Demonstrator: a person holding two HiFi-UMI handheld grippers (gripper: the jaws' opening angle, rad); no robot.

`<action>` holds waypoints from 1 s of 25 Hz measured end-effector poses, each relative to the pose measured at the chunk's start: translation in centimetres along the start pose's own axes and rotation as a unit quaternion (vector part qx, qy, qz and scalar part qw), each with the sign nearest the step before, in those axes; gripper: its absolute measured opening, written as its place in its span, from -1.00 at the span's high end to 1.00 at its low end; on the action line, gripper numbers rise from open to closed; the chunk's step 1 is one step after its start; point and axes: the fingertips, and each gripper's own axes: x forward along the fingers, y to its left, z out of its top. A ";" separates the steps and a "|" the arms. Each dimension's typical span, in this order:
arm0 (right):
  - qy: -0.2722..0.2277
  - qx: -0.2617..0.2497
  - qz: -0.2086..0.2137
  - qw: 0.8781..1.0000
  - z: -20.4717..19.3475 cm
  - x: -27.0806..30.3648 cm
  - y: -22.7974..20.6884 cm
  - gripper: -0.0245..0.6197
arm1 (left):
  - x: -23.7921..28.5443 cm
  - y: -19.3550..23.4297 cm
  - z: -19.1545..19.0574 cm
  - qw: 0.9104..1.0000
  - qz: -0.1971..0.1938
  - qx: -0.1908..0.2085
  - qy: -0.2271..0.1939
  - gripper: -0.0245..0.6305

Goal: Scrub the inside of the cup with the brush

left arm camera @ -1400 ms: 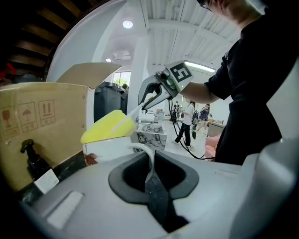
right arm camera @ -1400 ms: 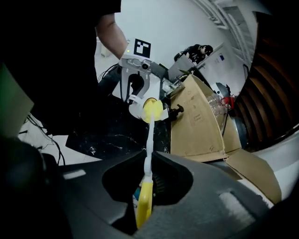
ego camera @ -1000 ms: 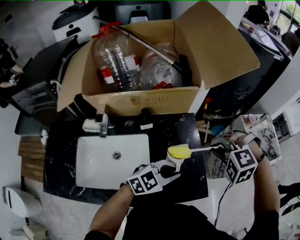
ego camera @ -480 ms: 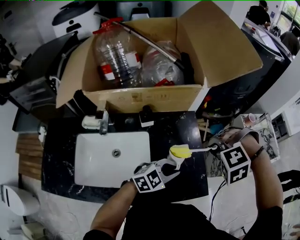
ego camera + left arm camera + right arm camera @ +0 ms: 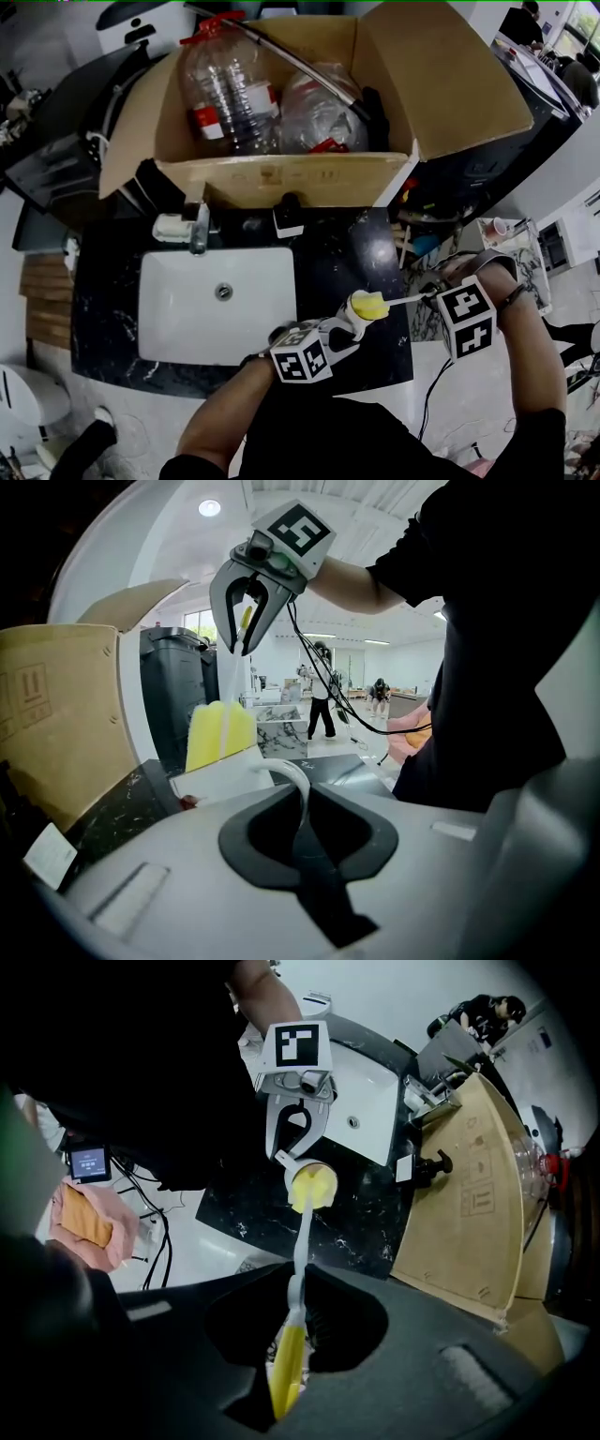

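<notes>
The left tongs (image 5: 345, 328), closing on the cup (image 5: 234, 772) handle, steady it while the right tongs (image 5: 292, 1330), clenching the brush (image 5: 301, 1241), present its sponge at the mouth.

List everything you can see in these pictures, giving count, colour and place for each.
sink: one, white, set in the counter
tap: one, silver, behind the sink
counter: one, black, around the sink
box: one, brown, open, behind the counter
bottles: two, clear, in the box
cup: one, white, over the counter
brush: one, yellow head inside the cup
left claw: closing on the cup
right claw: shut on the brush
</notes>
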 end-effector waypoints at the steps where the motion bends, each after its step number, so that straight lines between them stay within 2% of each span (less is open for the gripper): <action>1: -0.002 -0.003 -0.005 1.000 0.4 0.2 -0.3 0.80 | 0.0 -0.2 -0.1 1.000 -0.004 -0.001 0.000 0.77; 5: 0.010 -0.007 -0.022 1.000 1.2 1.1 -1.4 0.82 | -0.2 -0.4 -0.3 1.000 -0.014 -0.015 -0.007 0.76; 12: 0.007 -0.020 0.034 0.999 2.9 1.5 0.6 0.80 | -0.3 -1.2 -1.4 0.999 -0.028 -0.031 0.000 0.70; 19: 0.023 -0.048 0.028 0.998 4.7 2.1 -0.1 0.80 | -1.3 -0.1 -2.1 0.993 -0.027 -0.105 -0.039 0.66; 22: 0.005 -0.037 0.008 0.999 5.7 2.4 -1.1 0.81 | -1.7 0.0 -2.8 0.992 -0.020 -0.122 -0.032 0.62; 25: -0.044 -0.007 -0.007 0.999 7.2 1.7 -1.9 0.81 | -2.1 0.7 -3.8 0.991 0.006 -0.134 -0.016 0.61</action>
